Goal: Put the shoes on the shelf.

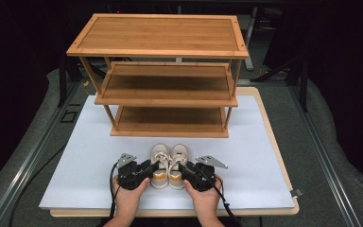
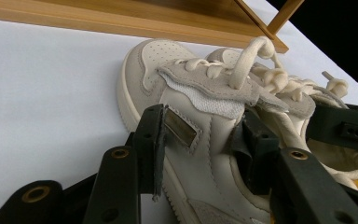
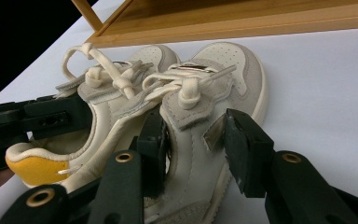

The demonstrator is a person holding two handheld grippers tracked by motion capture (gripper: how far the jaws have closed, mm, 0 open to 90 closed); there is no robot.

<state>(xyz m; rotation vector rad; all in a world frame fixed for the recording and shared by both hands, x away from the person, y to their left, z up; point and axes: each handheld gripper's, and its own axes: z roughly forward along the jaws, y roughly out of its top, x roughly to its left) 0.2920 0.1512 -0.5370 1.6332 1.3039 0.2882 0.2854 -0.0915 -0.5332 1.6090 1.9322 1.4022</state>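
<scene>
Two hands at the table's near edge: left claw (image 1: 154, 166) clamps the left shoe (image 1: 159, 164), right claw (image 1: 184, 168) the right shoe (image 1: 178, 164). White table (image 1: 82, 156) lies bare either side; beyond, a bamboo rack (image 1: 163, 80), dark room behind.

shoes (image 1: 169, 165) cream/off-white w/ grey suede panels, cream laces (image 3: 177, 84), mustard-yellow heel lining (image 3: 37, 168); shelf rack (image 1: 163, 71) warm honey-brown bamboo; table mat (image 1: 264, 156) plain pale lavender-white; gripper jaws matte black w/ brass-coloured rivets; surroundings dark
</scene>
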